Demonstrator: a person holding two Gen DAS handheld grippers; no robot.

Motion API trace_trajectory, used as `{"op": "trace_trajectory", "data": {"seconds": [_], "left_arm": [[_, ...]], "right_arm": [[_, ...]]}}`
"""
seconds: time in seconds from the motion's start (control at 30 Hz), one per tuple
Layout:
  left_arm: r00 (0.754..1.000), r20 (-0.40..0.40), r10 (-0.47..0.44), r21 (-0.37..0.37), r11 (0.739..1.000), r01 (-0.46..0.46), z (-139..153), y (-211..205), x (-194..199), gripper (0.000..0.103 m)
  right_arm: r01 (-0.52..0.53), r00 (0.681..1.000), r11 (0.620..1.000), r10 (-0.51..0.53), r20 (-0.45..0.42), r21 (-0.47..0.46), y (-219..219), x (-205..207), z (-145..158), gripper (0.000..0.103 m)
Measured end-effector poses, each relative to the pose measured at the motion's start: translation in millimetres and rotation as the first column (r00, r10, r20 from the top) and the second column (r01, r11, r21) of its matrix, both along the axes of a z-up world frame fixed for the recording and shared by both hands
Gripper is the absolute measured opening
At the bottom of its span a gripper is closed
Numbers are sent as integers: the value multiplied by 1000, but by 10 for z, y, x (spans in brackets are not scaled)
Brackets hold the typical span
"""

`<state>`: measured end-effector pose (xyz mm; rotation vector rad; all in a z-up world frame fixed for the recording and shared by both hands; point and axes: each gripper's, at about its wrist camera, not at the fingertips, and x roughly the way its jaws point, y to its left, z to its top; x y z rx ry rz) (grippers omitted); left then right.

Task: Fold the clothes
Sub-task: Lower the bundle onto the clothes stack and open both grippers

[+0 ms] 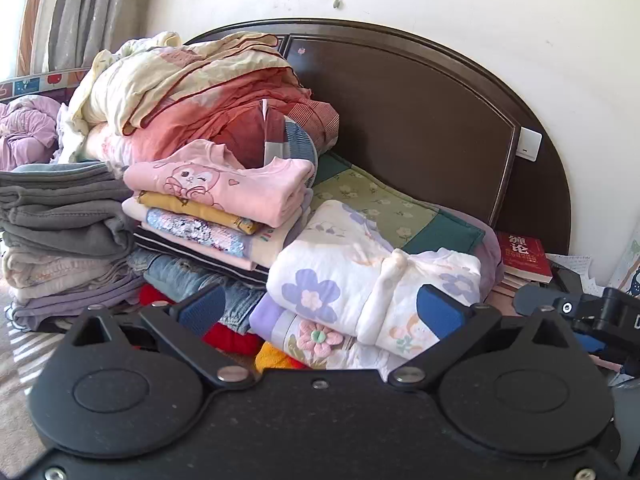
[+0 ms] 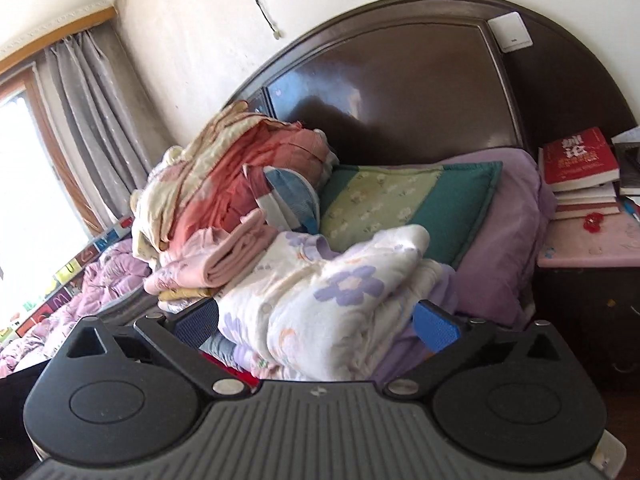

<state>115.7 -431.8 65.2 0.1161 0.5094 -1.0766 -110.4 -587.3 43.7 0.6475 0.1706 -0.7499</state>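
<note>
Left gripper (image 1: 320, 312) is spread wide with nothing between the pads, hovering just in front of the folded floral garment (image 1: 360, 280), which sits on top of a short stack at the near edge of the bed. Right gripper (image 2: 316, 324) is also spread, its pads flanking the same garment (image 2: 332, 292); whether they touch the cloth is hard to tell. The pink folded stack (image 1: 224, 200) sits close on the left, grey pile (image 1: 60, 216) beyond. Green pillow (image 1: 380, 204) and headboard (image 1: 420, 112) lie behind. Red book (image 2: 576, 156) on the nightstand (image 2: 592, 248) bounds the right.
</note>
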Motion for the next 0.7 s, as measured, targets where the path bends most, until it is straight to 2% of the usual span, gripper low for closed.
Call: {"op": "trace_trajectory", "data": {"seconds": [0.13, 0.4, 0.7], "left_arm": [[999, -17, -28, 38, 999, 28, 61, 144, -103, 103], [991, 123, 58, 43, 997, -63, 167, 261, -528, 103], [994, 86, 71, 75, 994, -77, 138, 339, -710, 103]], "right_arm": [[16, 998, 1000, -15, -54, 17, 165, -86, -2, 103], [19, 993, 999, -16, -113, 31, 380, -215, 106, 103], [16, 990, 1000, -13, -139, 17, 564, -373, 189, 103]]}}
